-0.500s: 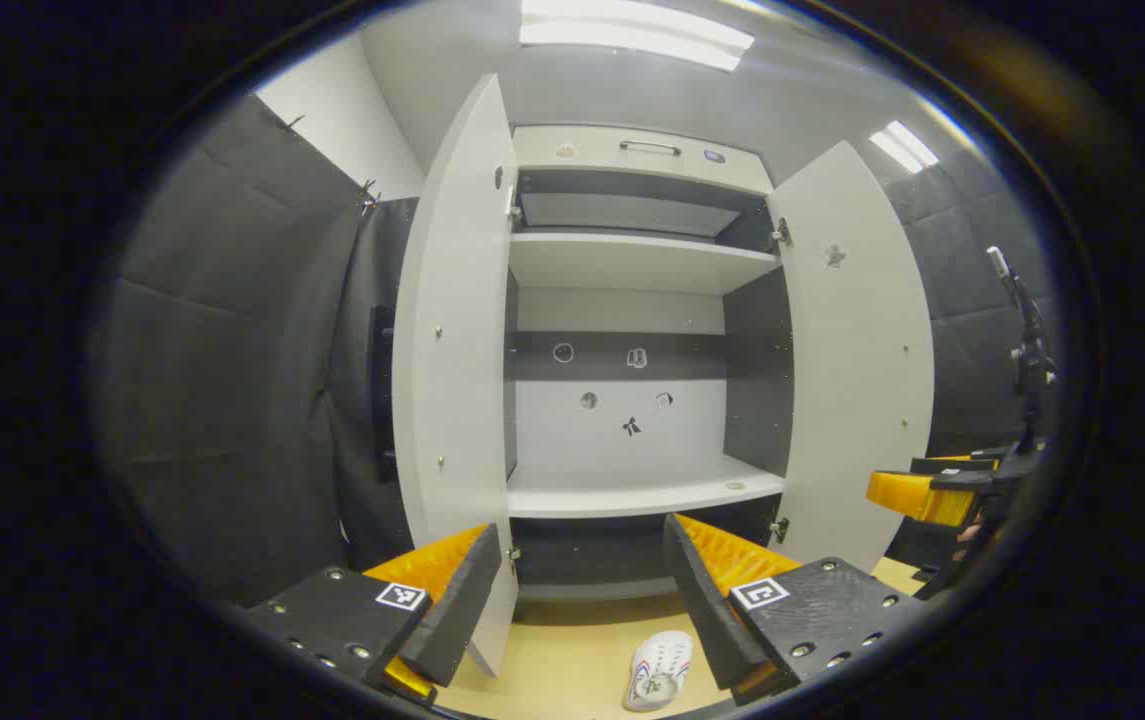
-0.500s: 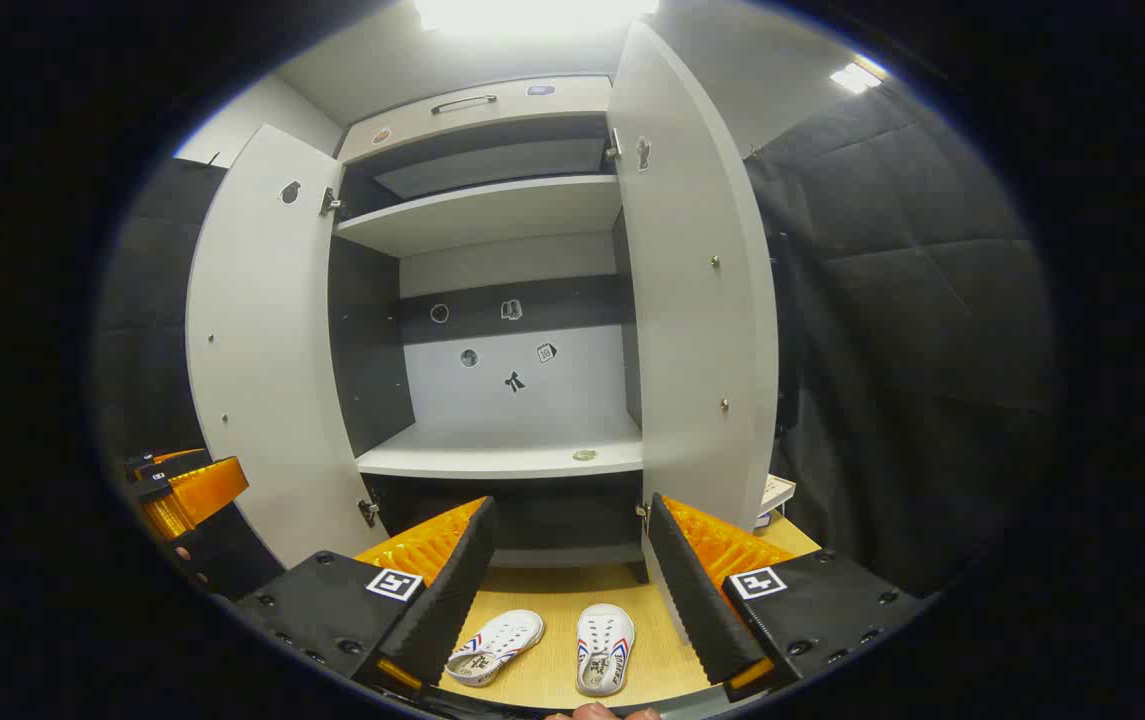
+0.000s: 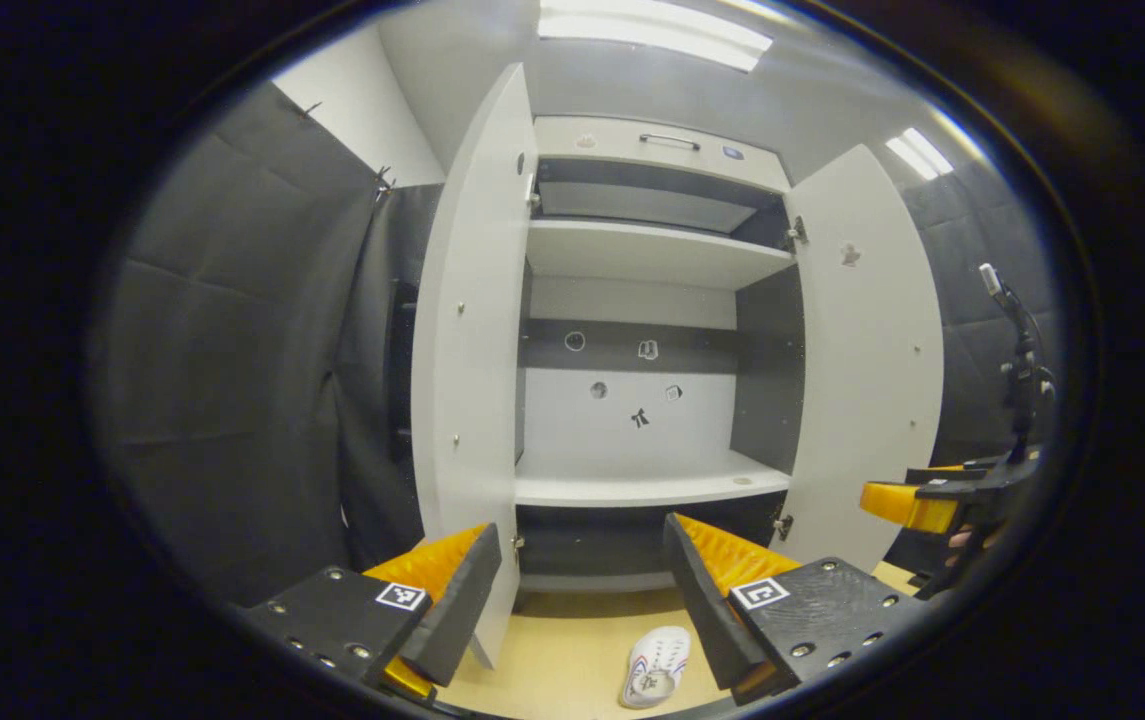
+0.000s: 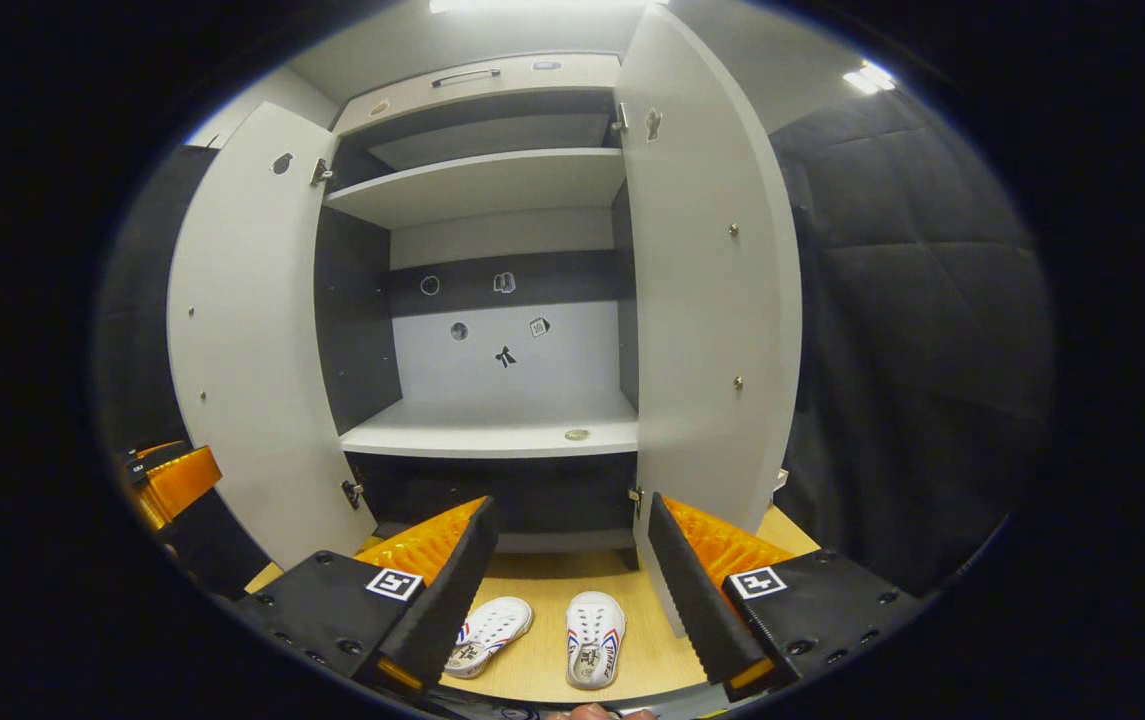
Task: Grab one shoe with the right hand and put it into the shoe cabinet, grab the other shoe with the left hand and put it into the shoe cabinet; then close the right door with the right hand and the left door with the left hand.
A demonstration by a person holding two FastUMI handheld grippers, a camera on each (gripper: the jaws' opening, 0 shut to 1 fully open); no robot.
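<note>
White and pale grey, the cabinet stands with both doors swung wide, and everything else is placed against it here. In the right gripper view, the left door hangs open at the cabinet's left side, and low beside that door's outer edge the left gripper shows in part. Inside, a lower shelf and an upper shelf are bare but for a small round mark on the lower one. The right door stands open at the cabinet's right.

On the wooden floor in front of the cabinet's base lie two white shoes side by side, slightly apart: the left shoe angled, the right shoe pointing toward the cabinet. The right gripper hovers above them with its fingers spread wide, touching neither; the left shoe sits by its left finger and the right shoe in the gap between the fingers.

In the left gripper view, the left gripper faces the cabinet with fingers spread and nothing between them. One shoe lies on the floor below, close to that gripper's right finger. The right gripper shows beyond the right door.
</note>
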